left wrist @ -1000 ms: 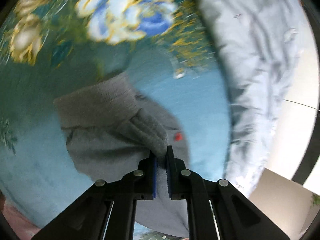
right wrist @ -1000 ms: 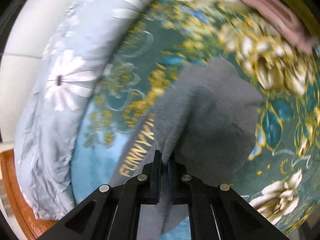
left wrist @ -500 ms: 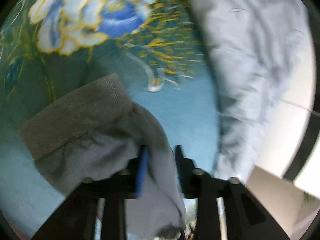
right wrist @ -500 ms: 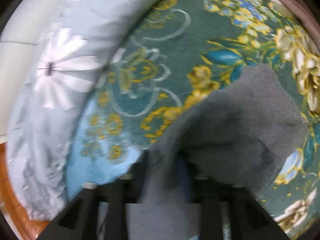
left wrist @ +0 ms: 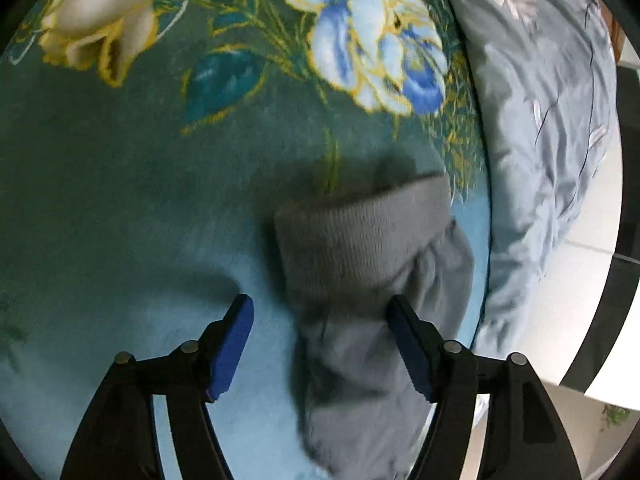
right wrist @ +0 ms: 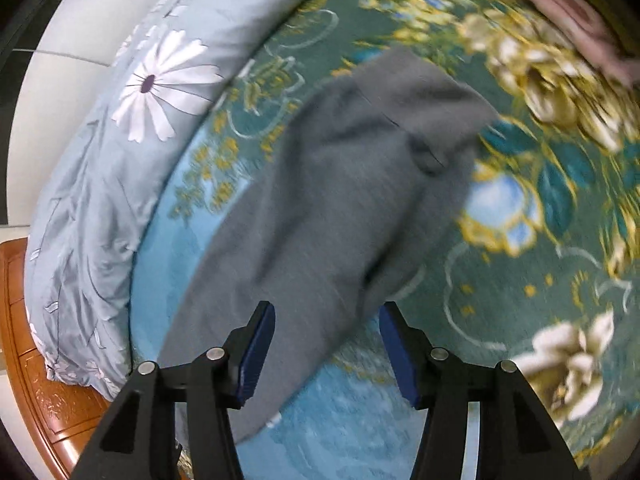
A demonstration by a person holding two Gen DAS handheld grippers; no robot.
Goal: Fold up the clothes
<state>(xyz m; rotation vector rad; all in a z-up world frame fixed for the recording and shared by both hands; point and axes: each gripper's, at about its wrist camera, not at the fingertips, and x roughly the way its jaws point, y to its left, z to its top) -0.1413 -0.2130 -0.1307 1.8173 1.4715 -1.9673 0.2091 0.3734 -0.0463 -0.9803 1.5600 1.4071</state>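
Note:
A grey knit garment with a ribbed band lies on the floral teal blanket. My left gripper is open, its blue-padded fingers apart on either side of the garment's lower part, holding nothing. In the right wrist view the same grey garment lies stretched across the blanket. My right gripper is open just above the garment's near end, not gripping it.
A pale blue flowered quilt lies along the bed's edge, also in the right wrist view. A wooden bed frame shows at lower left. A pink cloth lies at the far right. White floor tiles lie beyond.
Both grippers were shut on the grey garment a second ago. They have opened and let it go, and it now lies on the blanket.

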